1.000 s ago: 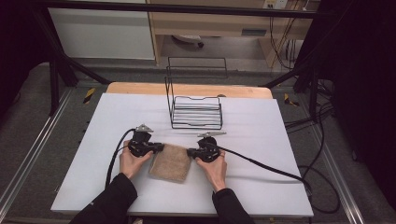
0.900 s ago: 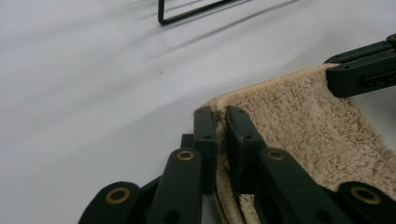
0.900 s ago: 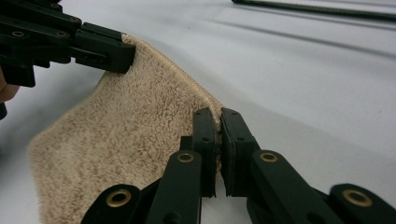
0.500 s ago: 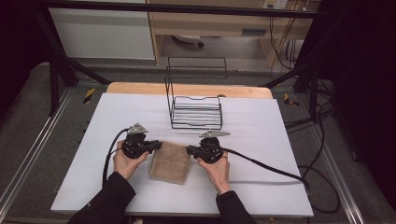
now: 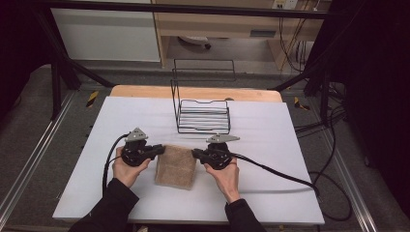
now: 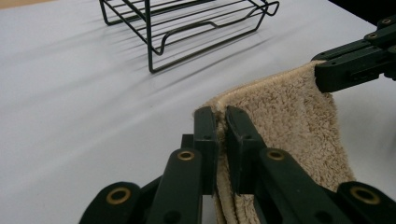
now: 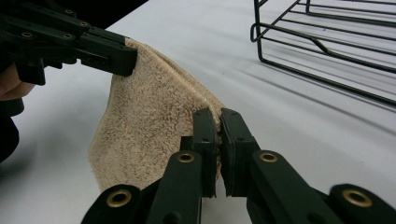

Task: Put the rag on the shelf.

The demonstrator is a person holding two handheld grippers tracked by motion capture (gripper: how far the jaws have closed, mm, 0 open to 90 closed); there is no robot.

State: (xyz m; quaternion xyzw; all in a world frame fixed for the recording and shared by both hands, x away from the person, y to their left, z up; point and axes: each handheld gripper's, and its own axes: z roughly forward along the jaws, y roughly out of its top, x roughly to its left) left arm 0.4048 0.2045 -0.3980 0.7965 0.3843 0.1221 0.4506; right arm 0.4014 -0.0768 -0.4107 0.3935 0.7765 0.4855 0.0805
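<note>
Setting: laboratory recording station, not a home or shop. Evidence: a white tabletop laid over a wooden bench, ringed by dark metal frame bars and aluminium rails on grey carpet. Beyond the left gripper and right gripper, past a black wire rack, stand a pale cabinet and a wooden desk. Loose black cables coil on the floor off to the right gripper's outer side.
</note>
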